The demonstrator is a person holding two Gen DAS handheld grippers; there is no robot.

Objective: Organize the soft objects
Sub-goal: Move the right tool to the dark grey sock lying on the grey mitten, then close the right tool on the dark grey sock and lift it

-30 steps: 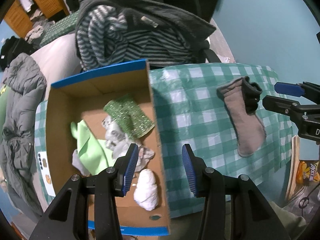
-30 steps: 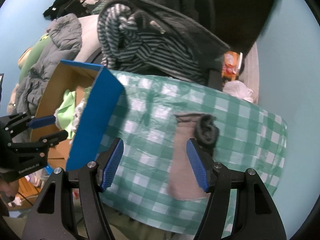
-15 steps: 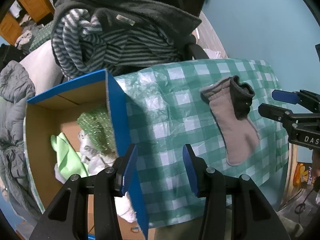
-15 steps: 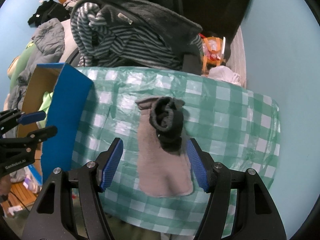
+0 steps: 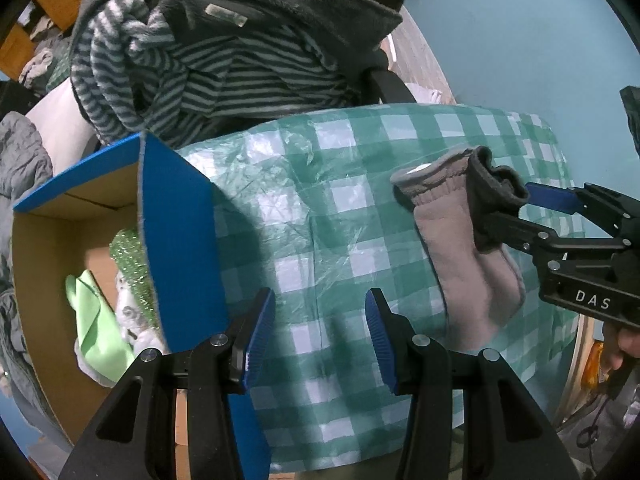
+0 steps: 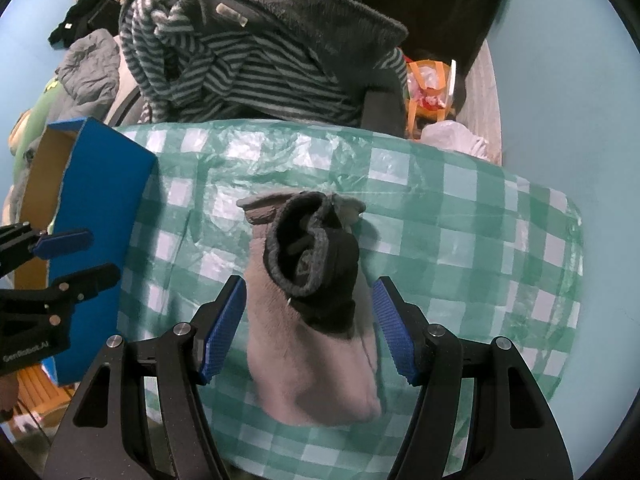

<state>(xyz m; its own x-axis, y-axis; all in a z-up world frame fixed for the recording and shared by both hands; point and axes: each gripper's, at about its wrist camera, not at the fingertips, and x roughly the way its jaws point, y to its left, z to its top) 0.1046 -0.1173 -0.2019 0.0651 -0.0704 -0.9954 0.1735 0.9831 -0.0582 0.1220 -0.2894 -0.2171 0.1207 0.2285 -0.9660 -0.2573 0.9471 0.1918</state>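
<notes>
A grey-beige sock (image 6: pixel 312 360) with a dark grey sock (image 6: pixel 316 264) folded on top lies on the green checked tablecloth (image 6: pixel 460 240). My right gripper (image 6: pixel 308 324) is open, its jaws on either side of the socks. In the left wrist view the socks (image 5: pixel 468 264) lie at the right with the right gripper (image 5: pixel 516 208) around the dark one. My left gripper (image 5: pixel 320 340) is open and empty over the cloth, beside the blue-walled cardboard box (image 5: pixel 180 232). The box holds a green cloth (image 5: pixel 96 320), a sparkly green piece (image 5: pixel 132 268) and white soft things.
A heap of striped and dark fleece clothes (image 6: pixel 256 48) lies behind the table. The box also shows at the left in the right wrist view (image 6: pixel 104 208). An orange bag (image 6: pixel 428 88) stands at the back right. The blue wall is on the right.
My right gripper has moved forward over the socks, which now lie between its jaws. My left gripper has swung right, from above the box to over the cloth.
</notes>
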